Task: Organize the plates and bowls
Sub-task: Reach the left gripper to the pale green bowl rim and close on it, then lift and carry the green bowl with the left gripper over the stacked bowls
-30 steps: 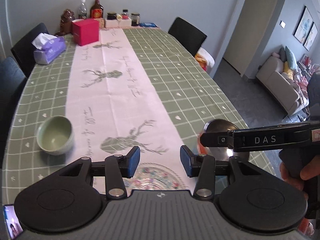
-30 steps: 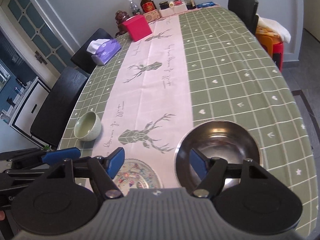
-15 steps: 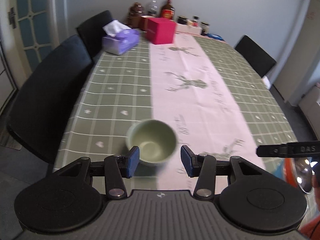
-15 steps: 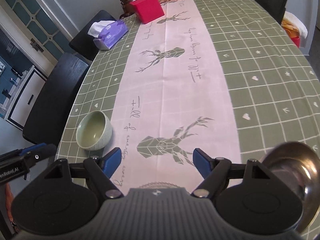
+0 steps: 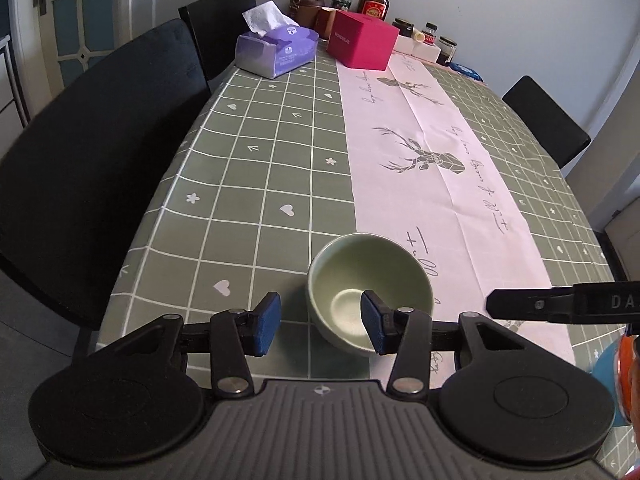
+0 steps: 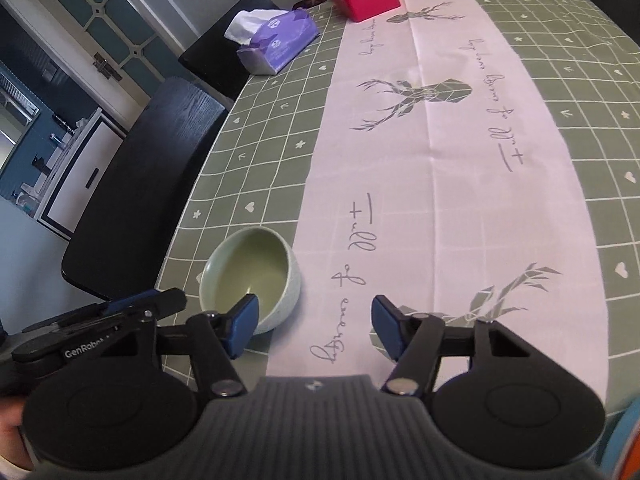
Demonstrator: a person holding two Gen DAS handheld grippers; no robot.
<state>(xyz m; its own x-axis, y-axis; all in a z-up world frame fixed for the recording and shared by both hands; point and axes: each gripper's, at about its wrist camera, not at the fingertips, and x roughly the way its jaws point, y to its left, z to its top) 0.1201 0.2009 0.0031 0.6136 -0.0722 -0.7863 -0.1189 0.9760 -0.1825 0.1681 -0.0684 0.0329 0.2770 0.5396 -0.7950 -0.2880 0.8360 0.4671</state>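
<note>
Table: green checked cloth, pale runner down the middle.
Bowl: green bowl near the front edge.
Left gripper: jaws spread, straddling the bowl's near rim, nearest.
Right gripper: jaws spread and empty after closing a little; bowl lies to its left.

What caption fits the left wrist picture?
Open left gripper straddles the near-left rim of a green bowl on the checked tablecloth.

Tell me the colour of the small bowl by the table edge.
Pale green bowl, inside and out; clearest in the left wrist view.
</note>
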